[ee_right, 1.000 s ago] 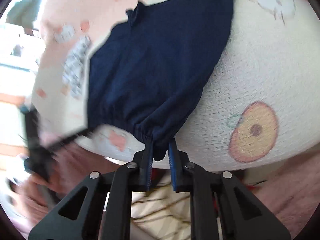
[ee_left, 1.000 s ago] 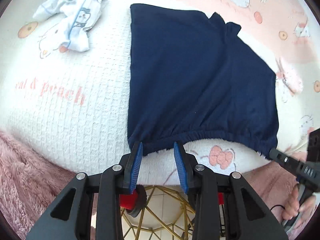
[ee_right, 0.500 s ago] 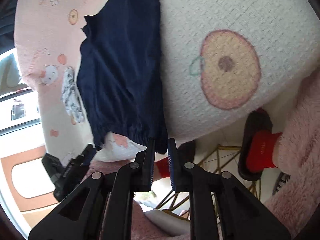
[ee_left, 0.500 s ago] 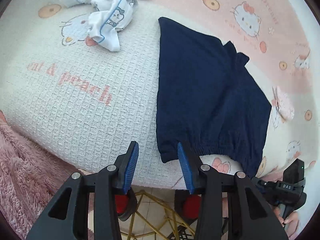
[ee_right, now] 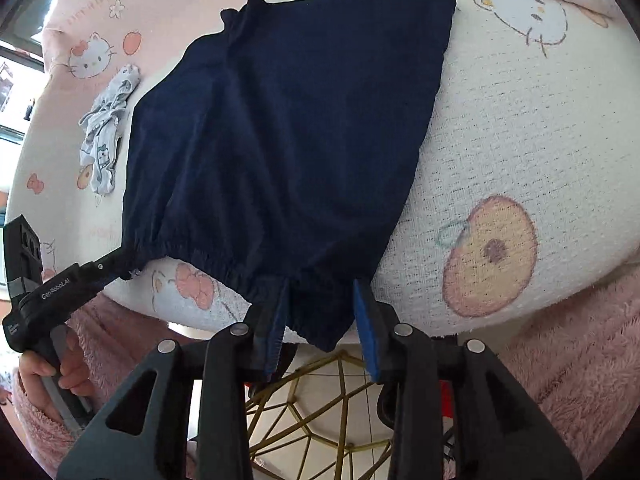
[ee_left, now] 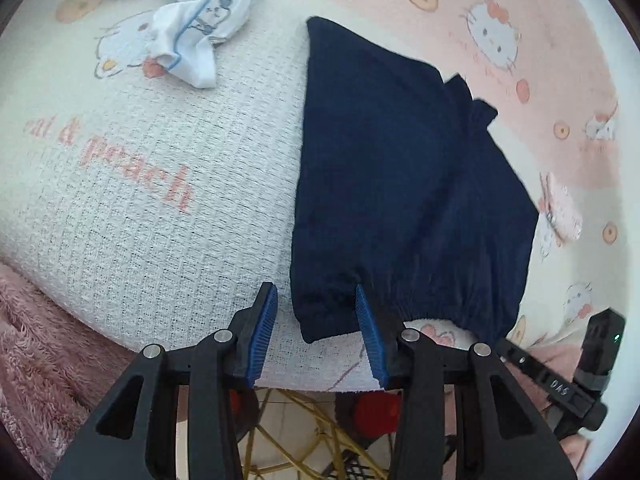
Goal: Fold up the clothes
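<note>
Daylit window (ee_right: 16, 80) left; gold wire frame (ee_right: 320, 412) over pale tiled floor (ee_right: 340, 420).

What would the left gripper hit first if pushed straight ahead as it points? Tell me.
Probably the navy shorts: their elastic-waist corner lies between the left gripper's open fingers, with the white blanket right beneath. Depth is unclear.

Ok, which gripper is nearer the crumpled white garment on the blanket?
Left. The left gripper is at the navy shorts' corner on the side toward the white garment; the right gripper, opening, straddles the opposite waistband corner.
</note>
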`<state>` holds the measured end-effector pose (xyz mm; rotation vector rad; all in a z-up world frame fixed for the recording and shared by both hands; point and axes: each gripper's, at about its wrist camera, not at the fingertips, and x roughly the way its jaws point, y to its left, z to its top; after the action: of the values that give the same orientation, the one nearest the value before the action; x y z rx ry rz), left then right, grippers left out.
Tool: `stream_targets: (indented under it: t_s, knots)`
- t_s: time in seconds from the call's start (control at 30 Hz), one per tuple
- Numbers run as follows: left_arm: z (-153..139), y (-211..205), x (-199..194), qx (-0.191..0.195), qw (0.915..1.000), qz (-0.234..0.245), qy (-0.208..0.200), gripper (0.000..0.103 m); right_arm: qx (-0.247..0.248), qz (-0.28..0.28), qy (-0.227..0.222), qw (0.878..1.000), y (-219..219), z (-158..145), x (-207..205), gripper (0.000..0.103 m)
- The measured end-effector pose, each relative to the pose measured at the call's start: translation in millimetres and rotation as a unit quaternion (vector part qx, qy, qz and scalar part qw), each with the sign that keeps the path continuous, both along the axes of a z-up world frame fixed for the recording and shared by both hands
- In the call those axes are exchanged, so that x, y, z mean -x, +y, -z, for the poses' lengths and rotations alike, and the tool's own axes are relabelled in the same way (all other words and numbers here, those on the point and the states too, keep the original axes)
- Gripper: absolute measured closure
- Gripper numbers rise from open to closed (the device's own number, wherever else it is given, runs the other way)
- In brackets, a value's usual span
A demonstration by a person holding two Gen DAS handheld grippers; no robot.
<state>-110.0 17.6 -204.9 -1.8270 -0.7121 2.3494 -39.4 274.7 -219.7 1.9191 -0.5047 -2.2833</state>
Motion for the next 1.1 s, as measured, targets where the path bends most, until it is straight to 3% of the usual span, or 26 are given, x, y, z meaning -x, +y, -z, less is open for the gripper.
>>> stream_targets:
  t_s: [0.1, 0.2, 0.3, 0.4, 0.5, 0.63, 0.7, 0.83, 0.97, 1.1]
  knots:
    - [2.9, -33.8, -8.5, -0.018, 0.9995, -0.026, 0.004, 0.061, -0.038, 0.018, -0.001, 0.999, 6.4, -1.3, -0.1, 0.070]
    - [23.7, -25.4, -21.7, 0.024, 0.9995, 0.012, -0.015, 0.061, -0.018, 0.036, -0.003, 0.999, 11.6, -0.6, 0.0, 0.070]
    - [22.2, -6.1, -26.1, 0.082, 0.9948, 0.058, -0.012, 0.061, -0.010, 0.023, 0.017, 1.000, 1.4, -7.0, 0.5, 0.070]
    - [20.6, -7.8, -31.6, 0.049, 0.9971, 0.058, -0.007, 0.063, 0.017, 0.013, 0.018, 1.000, -6.3, -7.4, 0.4, 0.067]
    - [26.3, -13.8, -36.1, -0.025, 0.9983, 0.050, -0.014, 0.072, 0.054, 0.020, -0.009, 0.998, 2.3, -0.3, -0.3, 0.067]
    - [22.5, 2.6, -28.1, -0.010, 0.9980, 0.062, -0.011, 0.090, 0.100, 0.034, -0.025, 0.994, 4.7, 12.5, 0.8, 0.063]
    - [17.1, 8.4, -26.6, 0.008, 0.9977, 0.067, -0.003, 0.091, 0.105, 0.044, -0.023, 0.993, 7.1, 13.1, 0.8, 0.064]
    - [11.0, 6.9, -20.8, 0.059, 0.9951, 0.079, 0.000, 0.091, 0.092, 0.076, 0.002, 0.993, 13.0, -1.5, -1.0, 0.064]
    - [35.5, -4.8, -2.0, 0.062, 0.9922, 0.076, -0.077, 0.075, 0.100, 0.110, 0.035, 0.988, 34.6, -24.2, 4.2, 0.064]
    - [1.0, -2.1, 11.5, 0.109, 0.9911, 0.074, -0.016, 0.072, 0.058, 0.116, 0.048, 0.990, 53.8, -41.4, 31.3, 0.064]
